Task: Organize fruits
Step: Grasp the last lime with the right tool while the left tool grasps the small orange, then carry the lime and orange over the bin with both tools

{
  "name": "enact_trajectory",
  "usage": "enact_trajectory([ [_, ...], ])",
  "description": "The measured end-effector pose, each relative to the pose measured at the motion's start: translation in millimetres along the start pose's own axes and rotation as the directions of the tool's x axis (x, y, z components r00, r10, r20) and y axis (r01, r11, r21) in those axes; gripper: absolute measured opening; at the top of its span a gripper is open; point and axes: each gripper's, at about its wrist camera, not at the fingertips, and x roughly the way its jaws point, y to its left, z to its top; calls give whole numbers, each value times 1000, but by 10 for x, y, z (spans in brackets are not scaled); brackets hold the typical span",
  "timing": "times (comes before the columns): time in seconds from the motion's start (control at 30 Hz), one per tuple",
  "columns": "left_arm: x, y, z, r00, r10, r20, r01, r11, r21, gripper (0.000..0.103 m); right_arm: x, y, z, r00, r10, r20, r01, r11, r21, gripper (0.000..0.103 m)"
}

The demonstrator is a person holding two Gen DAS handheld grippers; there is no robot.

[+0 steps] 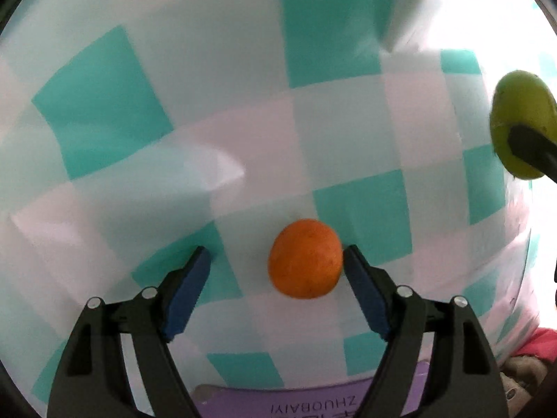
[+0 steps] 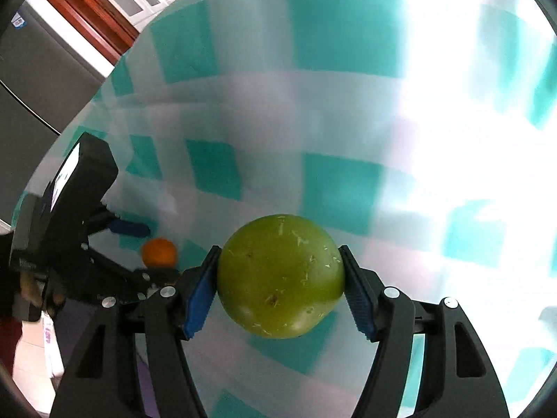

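Observation:
A small orange fruit (image 1: 305,258) lies on the teal-and-white checked tablecloth (image 1: 222,132). My left gripper (image 1: 276,254) is open around it; the right pad (image 1: 365,296) is next to the fruit and the left pad stands well apart. My right gripper (image 2: 280,275) is shut on a green round fruit (image 2: 281,275), held above the cloth (image 2: 348,104). The green fruit (image 1: 522,122) also shows at the right edge of the left wrist view. The orange (image 2: 159,251) and the left gripper (image 2: 139,240) show at the left of the right wrist view.
A purple item with printed letters (image 1: 313,400) lies at the table's near edge. A white object (image 1: 435,3) stands at the back right. Red cloth (image 1: 543,345) shows past the table's right edge. Cabinets and a wooden frame (image 2: 87,10) lie beyond the table.

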Motion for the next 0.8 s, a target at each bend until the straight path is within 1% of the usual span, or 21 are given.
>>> enact_trajectory([
  [0.03,-37,26,4,999,-41,13,41,999,-2,54,-23,-40,-32,1000,-7,0,7,1000,7,65],
  [0.07,-84,69,4,995,-93,32,93,996,-15,36,-54,-69,-79,1000,-11,0,11,1000,20,65],
  [0.1,-109,87,-2,996,-85,36,85,996,-12,36,-146,-130,-127,1000,-10,1,10,1000,27,65],
  [0.17,-135,49,-33,999,-38,28,37,999,24,35,-185,-119,-198,1000,-9,3,9,1000,30,65],
  [0.27,-241,-10,-70,997,-76,33,76,997,16,35,-219,-71,-211,1000,-8,10,8,999,38,65],
  [0.3,-331,-56,-93,995,-81,50,80,997,15,35,-239,-78,-216,1000,-7,13,7,999,43,65],
  [0.33,-464,-131,-129,993,-93,77,92,996,9,35,-312,-141,-294,1000,-5,18,4,999,50,65],
  [0.4,-716,-218,-151,983,-122,137,123,992,2,35,-385,-165,-360,1000,-6,30,4,998,69,65],
  [0.43,-767,-361,-217,978,-124,167,126,992,0,35,-459,-200,-417,999,-10,39,7,997,81,65],
  [0.47,-940,-475,-247,969,-114,220,118,993,-4,35,-503,-224,-483,999,-13,45,9,996,90,65],
  [0.53,-1162,-680,-303,955,-83,285,88,996,-6,35,-646,-300,-584,998,-21,59,15,994,112,65],
  [0.57,-1290,-832,-362,944,-53,326,60,998,-10,35,-747,-346,-667,997,-31,69,22,992,124,65],
  [0.6,-1382,-942,-468,932,-38,361,48,999,-21,35,-832,-391,-731,996,-38,75,28,991,133,65],
  [0.67,-1561,-1272,-604,908,-27,418,53,997,-51,35,-1037,-497,-880,995,-55,88,40,987,155,65],
  [0.73,-1566,-1757,-955,887,27,461,16,996,-89,35,-1256,-611,-1031,993,-70,99,53,984,168,65],
  [0.77,-1583,-1914,-1128,878,41,477,12,994,-108,35,-1433,-717,-1155,991,-78,108,58,983,175,65],
  [0.8,-1602,-2052,-1316,871,36,490,34,990,-133,35,-1565,-754,-1246,990,-83,115,61,982,178,65],
])
